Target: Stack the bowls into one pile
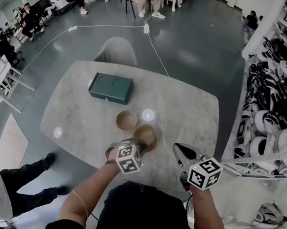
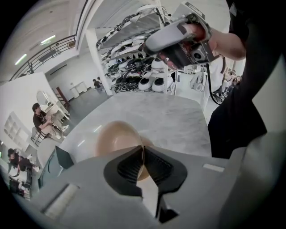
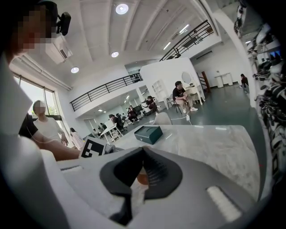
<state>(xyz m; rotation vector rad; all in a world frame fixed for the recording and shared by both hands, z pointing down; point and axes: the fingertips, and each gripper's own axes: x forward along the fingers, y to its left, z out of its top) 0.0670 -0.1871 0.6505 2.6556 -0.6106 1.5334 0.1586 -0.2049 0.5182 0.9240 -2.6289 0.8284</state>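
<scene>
Tan rim is what the left gripper [image 1: 139, 146] pinches, its fingers nearly closed on it at about 7 o'clock of the held bowl [image 1: 146, 134]. The second bowl [image 1: 126, 120] sits on the marble worktop [image 1: 183, 110] just beside it at 10 o'clock, with a green box [image 1: 111, 88] beyond. The right gripper [image 1: 177, 149] hangs at 3 o'clock, fingers together and empty. This looks like the carrying step. Next, the held bowl needs centring over the other and lowering in.
</scene>
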